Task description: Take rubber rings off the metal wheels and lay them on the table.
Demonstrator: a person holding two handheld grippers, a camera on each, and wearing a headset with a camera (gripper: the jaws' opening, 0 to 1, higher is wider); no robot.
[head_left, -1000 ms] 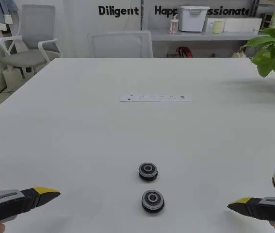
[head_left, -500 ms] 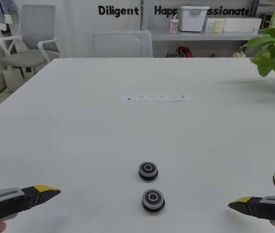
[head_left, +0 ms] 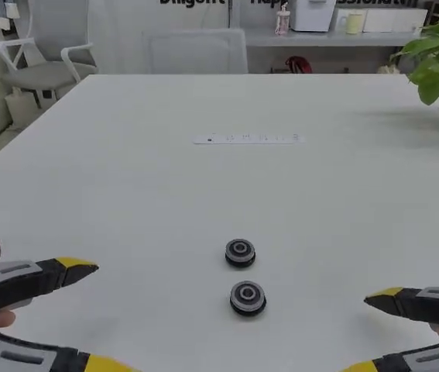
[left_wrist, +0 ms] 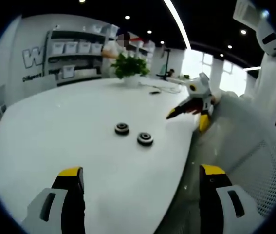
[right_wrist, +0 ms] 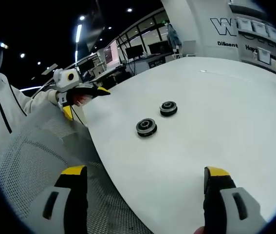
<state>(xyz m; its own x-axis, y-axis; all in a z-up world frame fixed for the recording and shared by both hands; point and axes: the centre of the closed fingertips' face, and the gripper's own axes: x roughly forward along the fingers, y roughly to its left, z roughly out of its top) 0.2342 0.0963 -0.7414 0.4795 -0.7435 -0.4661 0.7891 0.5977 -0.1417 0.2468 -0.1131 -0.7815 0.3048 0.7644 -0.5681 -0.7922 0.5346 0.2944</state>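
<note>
left claw (head_left: 111, 316): cut by left edge | table strip (head_left: 248, 139): print too small to read

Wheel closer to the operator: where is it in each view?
Head view: nearer wheel sits lower centre, just below the other wheel.
Left gripper view: nearer wheel sits near centre, right of the other wheel.
Right gripper view: nearer wheel sits near centre, lower left of the other wheel.
Shared landmark: the other wheel, always right beside it.

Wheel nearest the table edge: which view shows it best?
Head view: the nearer wheel sits sharp and unobstructed, seen from above. In the left gripper view it looks smaller and softer; in the right gripper view it is clearer but low-angle and fisheye-warped.
</note>
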